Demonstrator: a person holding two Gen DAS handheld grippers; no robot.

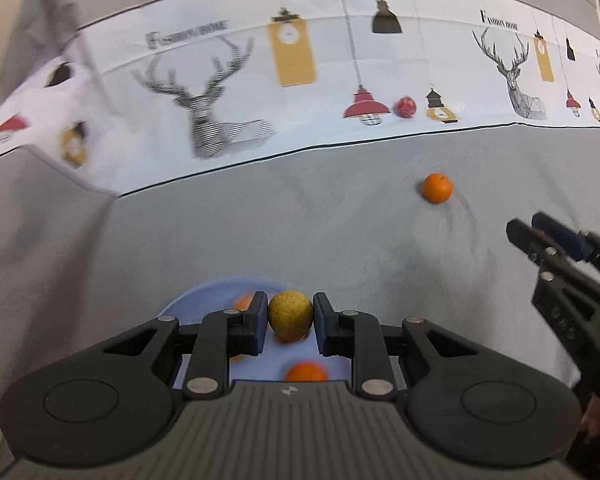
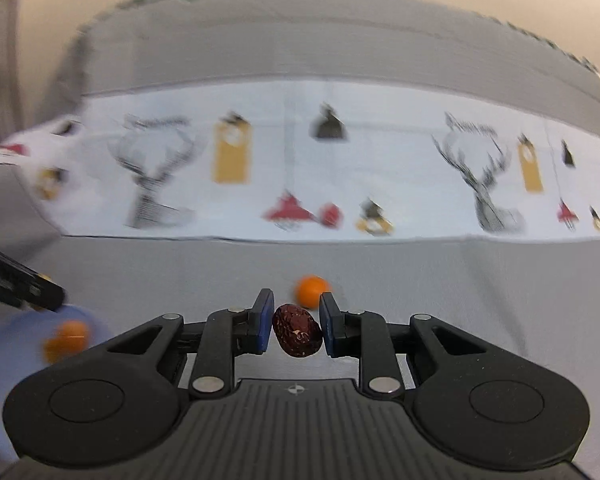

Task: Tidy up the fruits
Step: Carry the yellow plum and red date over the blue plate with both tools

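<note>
A yellow round fruit (image 1: 290,315), perhaps a lemon, is pinched between the left gripper's (image 1: 290,320) blue pads above the pale blue plate (image 1: 204,296), where two oranges lie: one (image 1: 306,372) at six o'clock of the held fruit, one (image 1: 242,302) at nine. The right gripper (image 2: 296,334) pinches a wrinkled dark red date (image 2: 297,335). A loose orange (image 1: 437,187) sits on the grey tablecloth (image 1: 260,220) at two o'clock, and a small red fruit (image 1: 405,107) lies farther off on the printed white band (image 1: 320,80).
</note>
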